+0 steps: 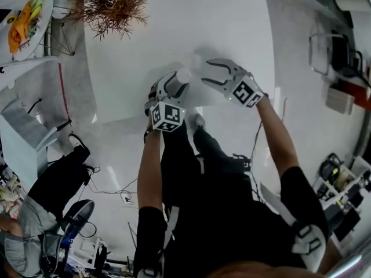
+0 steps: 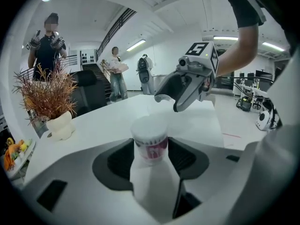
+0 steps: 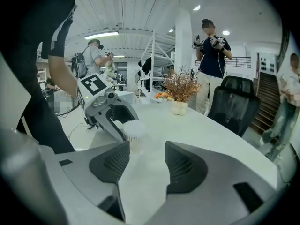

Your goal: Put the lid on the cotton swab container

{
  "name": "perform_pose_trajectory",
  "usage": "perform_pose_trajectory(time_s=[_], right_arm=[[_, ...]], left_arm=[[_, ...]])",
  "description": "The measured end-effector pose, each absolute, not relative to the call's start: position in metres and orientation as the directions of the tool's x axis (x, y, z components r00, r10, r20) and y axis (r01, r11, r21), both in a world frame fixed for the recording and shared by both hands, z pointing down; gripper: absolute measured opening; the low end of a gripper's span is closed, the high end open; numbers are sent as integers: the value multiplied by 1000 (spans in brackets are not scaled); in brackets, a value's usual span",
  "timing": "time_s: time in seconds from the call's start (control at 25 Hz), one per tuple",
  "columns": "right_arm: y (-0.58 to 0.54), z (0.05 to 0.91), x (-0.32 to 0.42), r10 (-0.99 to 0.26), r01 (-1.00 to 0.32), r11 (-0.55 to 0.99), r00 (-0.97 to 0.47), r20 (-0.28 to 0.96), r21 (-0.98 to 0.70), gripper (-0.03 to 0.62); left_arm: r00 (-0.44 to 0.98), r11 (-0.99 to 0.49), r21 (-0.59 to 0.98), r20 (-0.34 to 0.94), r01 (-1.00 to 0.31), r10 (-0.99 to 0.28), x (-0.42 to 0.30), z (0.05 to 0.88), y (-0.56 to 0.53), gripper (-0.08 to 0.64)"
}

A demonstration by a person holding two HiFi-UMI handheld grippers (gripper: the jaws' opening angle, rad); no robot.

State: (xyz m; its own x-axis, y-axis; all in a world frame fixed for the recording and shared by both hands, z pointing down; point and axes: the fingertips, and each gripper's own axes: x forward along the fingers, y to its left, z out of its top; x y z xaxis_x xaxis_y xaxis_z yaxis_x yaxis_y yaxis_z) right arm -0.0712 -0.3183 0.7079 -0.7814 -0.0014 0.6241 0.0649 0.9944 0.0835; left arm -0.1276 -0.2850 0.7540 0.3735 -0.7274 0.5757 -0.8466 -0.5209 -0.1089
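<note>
Standing upright between the left gripper's [image 2: 151,159] released jaws, the cotton swab container [image 2: 150,139] faces the right gripper's [image 3: 146,161] empty, parted jaws.

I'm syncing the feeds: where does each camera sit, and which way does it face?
Head view: from the head, down onto the table; shows arms, left gripper, right gripper.
Left gripper view: along its fingers at the container; right gripper beyond.
Right gripper view: along its empty fingers toward the left gripper.
All share the container.

Your grey-and-white plastic left gripper [image 1: 177,81] and right gripper [image 1: 207,72] have dark bumpy pads [image 3: 186,165]. Behind each sits a black-and-white marker cube [image 1: 168,116]. Your short sleeves [image 1: 297,190] are black.
</note>
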Motion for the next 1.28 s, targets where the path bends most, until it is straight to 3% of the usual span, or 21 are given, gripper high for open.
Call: perform_pose_trajectory(time_s=[0.4,1.28], right_arm=[[-313,695,-77,29,107,990,-782,623,89,219],[-283,689,-126,156,146,987,-807,569,-64,196]], left_arm=[[396,-536,-89,576,-839,-715,-128,756,-284,225],[414,-539,-72,556,-839,-720,-128,758,-284,222]])
